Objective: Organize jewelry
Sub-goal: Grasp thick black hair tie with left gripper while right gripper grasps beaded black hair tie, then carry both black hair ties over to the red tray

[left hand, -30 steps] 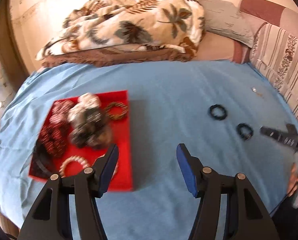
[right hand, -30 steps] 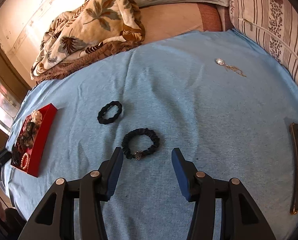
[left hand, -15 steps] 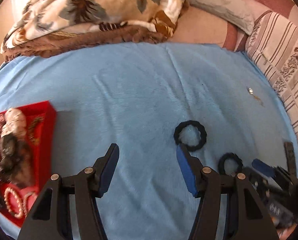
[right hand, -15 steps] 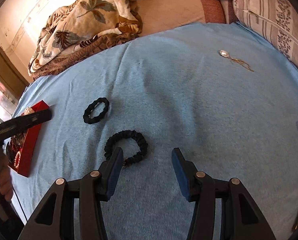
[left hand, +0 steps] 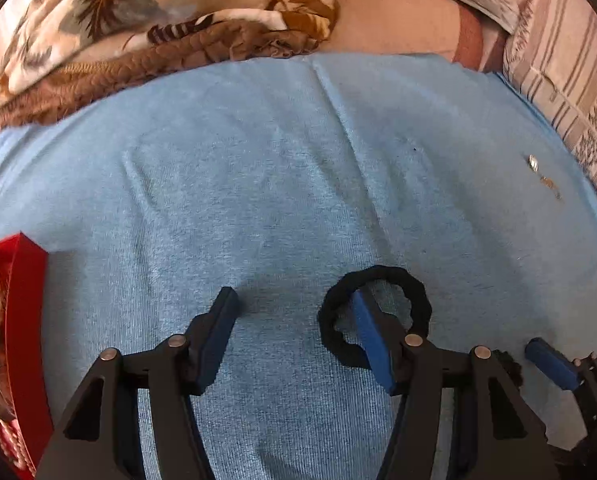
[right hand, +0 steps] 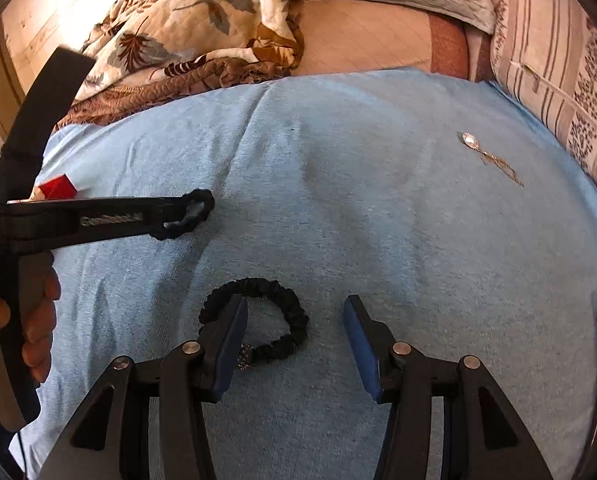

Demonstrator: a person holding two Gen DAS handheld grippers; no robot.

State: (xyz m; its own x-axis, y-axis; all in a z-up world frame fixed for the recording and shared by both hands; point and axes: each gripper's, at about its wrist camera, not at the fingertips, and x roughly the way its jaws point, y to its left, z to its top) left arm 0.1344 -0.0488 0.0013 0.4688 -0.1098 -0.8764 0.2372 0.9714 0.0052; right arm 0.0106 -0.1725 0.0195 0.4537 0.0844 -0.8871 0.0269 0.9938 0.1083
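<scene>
Left wrist: the left gripper (left hand: pixel 294 320) has swung from the red tray (left hand: pixel 26 320) to a black band (left hand: pixel 378 312), jaws apart, one finger inside its ring. Right wrist: the right gripper (right hand: pixel 294 328), unclenched, has closed in on the scrunchie (right hand: pixel 258 320); both pickups look imminent.

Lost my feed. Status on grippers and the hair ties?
Left gripper open, one finger through the braided tie. Right gripper open, one finger over the beaded tie. Neither gripped. Nothing in the way; pendant off to the side.

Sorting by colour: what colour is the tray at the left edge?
Red; the tray shows best in the left wrist view.
</scene>
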